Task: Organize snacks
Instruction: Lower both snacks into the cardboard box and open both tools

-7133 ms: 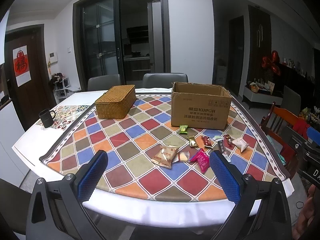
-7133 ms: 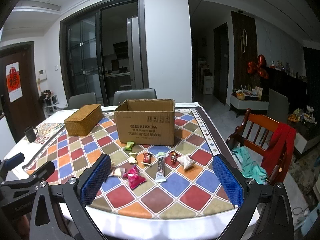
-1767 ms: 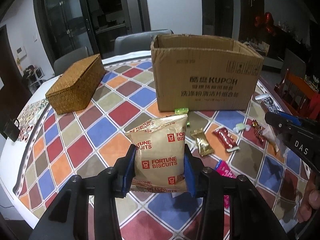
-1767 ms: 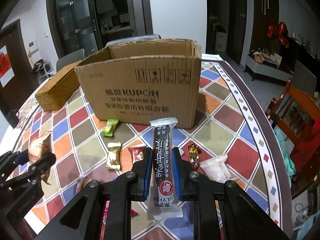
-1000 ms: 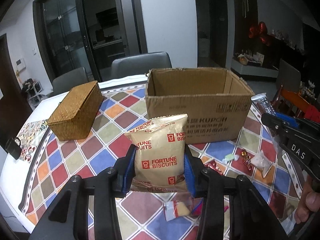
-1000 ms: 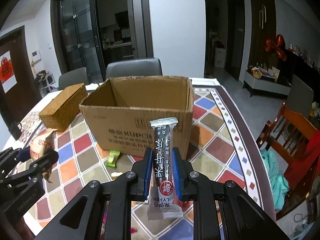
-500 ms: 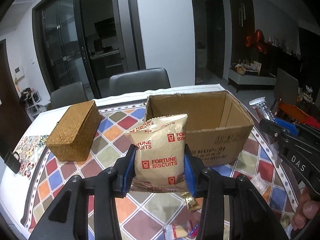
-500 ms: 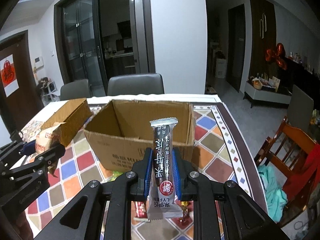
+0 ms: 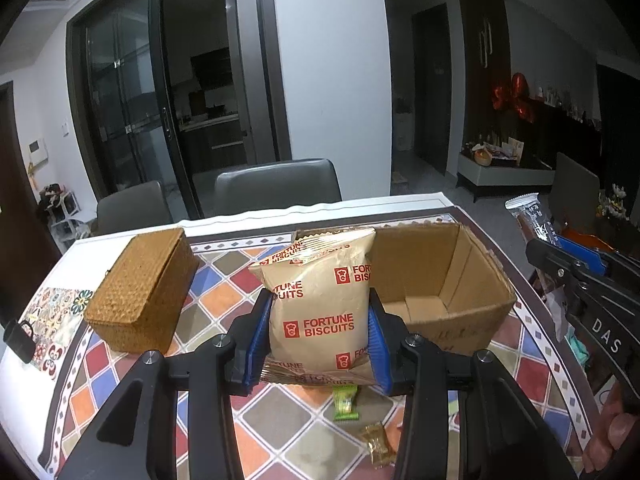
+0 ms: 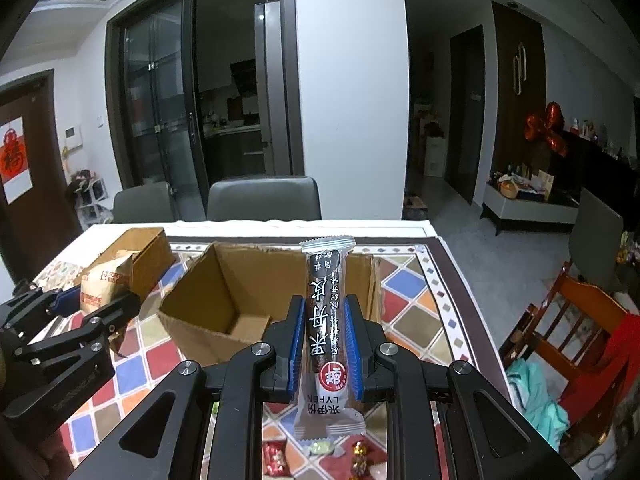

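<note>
Ahead — open cardboard box (image 9: 448, 280), bare inside

Black claw (image 9: 318, 330), blue ribbed pads (image 9: 256, 334)

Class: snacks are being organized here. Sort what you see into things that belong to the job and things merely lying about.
Job:
- biscuit packet in left tool
- snack bar in right tool
- cardboard box
- green candy on table

Lying about:
- wicker box
- black mug
- red garment on chair
</note>
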Motion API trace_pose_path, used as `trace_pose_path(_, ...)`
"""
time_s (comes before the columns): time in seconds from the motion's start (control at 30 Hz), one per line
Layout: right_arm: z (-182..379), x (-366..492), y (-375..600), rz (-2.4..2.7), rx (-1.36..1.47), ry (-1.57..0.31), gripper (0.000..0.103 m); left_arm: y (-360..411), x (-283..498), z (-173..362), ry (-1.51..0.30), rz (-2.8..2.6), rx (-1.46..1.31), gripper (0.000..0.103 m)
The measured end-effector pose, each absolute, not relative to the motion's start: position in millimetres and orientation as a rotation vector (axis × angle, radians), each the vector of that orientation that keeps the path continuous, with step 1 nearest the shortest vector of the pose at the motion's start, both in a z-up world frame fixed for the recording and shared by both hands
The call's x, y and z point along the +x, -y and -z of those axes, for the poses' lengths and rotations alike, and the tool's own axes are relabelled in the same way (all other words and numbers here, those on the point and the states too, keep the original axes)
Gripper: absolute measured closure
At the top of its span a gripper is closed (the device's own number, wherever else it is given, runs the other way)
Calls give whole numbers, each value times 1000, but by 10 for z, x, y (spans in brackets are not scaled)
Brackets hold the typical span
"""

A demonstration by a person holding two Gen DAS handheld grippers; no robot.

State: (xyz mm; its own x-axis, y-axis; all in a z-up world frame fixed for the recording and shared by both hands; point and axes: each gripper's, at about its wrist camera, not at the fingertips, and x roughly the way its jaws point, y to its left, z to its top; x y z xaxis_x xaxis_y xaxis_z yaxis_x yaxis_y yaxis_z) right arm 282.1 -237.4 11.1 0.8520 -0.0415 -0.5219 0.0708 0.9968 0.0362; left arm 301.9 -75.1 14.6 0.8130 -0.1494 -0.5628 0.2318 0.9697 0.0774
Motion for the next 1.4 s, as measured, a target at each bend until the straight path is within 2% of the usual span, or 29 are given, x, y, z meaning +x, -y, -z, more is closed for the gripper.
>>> trace_pose_path(0.73,-139,3305,2380,69,49,-542,83,936,3602,-186,-558,241,141,60)
trace_pose_path(1.23,26,3679,2442,66,69,-606,83,980,3928,-28,-617,264,143,60)
trace_pose_path(1.4,88,3754,2462,53,76,-629,82,977,3951,5,-624,261,149,56)
